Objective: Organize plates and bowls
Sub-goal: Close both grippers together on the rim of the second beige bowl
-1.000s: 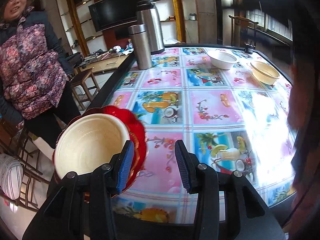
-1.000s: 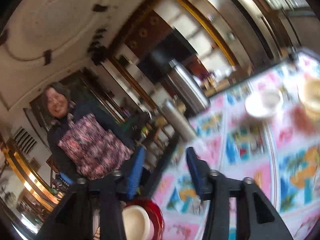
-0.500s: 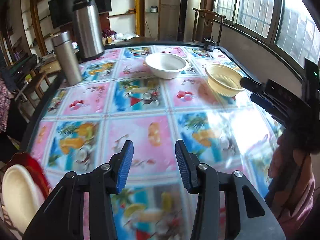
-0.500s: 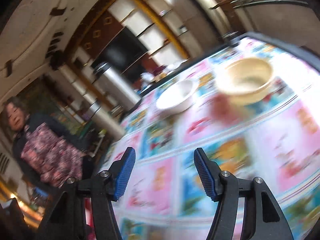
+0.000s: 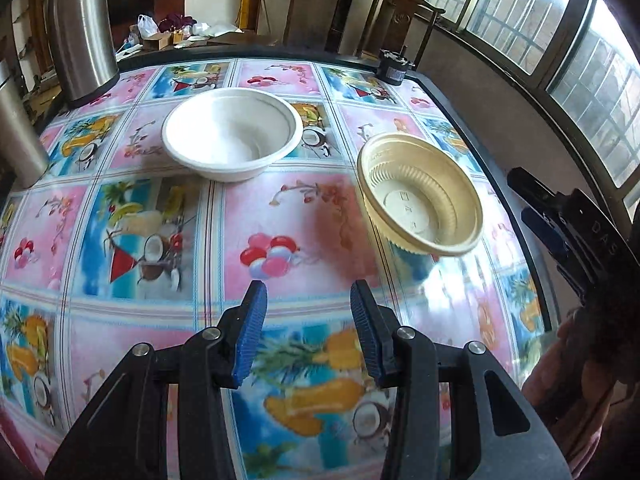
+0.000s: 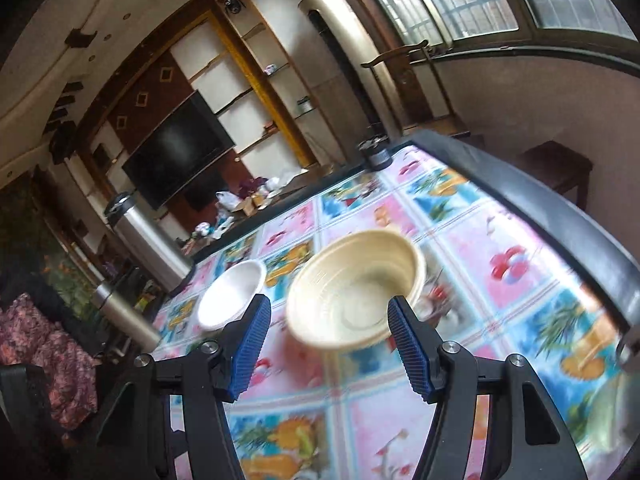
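Note:
A white bowl (image 5: 232,136) and a ribbed beige bowl (image 5: 420,196) stand apart on the table with the fruit-pattern cloth (image 5: 304,208). My left gripper (image 5: 308,292) hovers over the cloth short of both bowls, open with nothing between its blue pads. The right gripper (image 5: 536,208) shows at the right edge of the left wrist view, beside the beige bowl. In the right wrist view my right gripper (image 6: 329,312) is open and faces the beige bowl (image 6: 356,280), which lies just beyond its fingertips; the white bowl (image 6: 232,296) sits further left.
A large steel thermos (image 5: 80,28) and a slimmer steel flask (image 5: 16,128) stand at the table's far left. A small black object (image 5: 394,66) sits at the far edge. A person in a patterned jacket (image 6: 40,360) is at the left. A wooden chair (image 5: 404,12) stands behind by the windows.
Both views swung from the table's left edge toward the two bowls, which now look closer. The red plate with a cream bowl left the view. The right jaws stand slightly wider.

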{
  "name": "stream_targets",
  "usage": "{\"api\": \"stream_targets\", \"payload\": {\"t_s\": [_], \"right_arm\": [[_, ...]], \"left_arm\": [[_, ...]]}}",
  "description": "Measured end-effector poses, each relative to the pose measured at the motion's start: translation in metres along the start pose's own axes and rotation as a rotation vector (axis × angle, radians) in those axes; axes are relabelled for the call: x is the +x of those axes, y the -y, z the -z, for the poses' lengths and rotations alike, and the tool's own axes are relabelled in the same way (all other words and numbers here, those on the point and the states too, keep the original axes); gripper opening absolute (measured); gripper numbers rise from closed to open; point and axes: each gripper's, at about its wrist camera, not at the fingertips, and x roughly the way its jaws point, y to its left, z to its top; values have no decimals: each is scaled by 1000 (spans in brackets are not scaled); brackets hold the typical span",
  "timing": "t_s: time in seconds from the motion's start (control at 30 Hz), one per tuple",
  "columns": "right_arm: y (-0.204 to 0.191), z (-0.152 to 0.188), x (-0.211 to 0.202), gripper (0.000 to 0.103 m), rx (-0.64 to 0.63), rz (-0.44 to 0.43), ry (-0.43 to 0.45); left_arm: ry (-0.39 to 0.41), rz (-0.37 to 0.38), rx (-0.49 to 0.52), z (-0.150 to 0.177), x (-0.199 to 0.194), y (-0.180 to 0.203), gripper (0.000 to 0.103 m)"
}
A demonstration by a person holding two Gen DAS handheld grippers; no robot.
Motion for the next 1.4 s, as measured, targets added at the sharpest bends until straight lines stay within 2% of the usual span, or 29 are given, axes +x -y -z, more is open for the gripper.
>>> {"api": "stream_targets", "payload": {"t_s": [0.13, 0.27, 0.43, 0.77, 0.83, 0.97, 1.03, 1.3, 1.4], "right_arm": [[14, -19, 23, 64, 7, 71, -14], [36, -31, 46, 64, 88, 82, -51], [54, -30, 71, 64, 169, 31, -135], [77, -28, 85, 64, 284, -34, -195], [77, -25, 88, 64, 298, -44, -213], [76, -22, 92, 61, 308, -46, -227], [75, -21, 93, 56, 302, -36, -228], [78, -19, 99, 48, 299, 3, -232], [78, -17, 99, 42, 289, 23, -224]], "left_arm": [[-1, 3, -49, -27, 18, 0, 41], [0, 48, -100, -46, 36, 8, 41], [-21, 70, -139, -53, 64, 21, 41], [-26, 139, -207, -52, 82, 23, 41], [-18, 156, -207, -49, 83, 25, 41], [6, 142, -176, -47, 83, 29, 41], [13, 141, -159, -48, 84, 29, 41], [14, 127, -162, -51, 91, 19, 41], [19, 109, -150, -51, 92, 21, 36]]}}
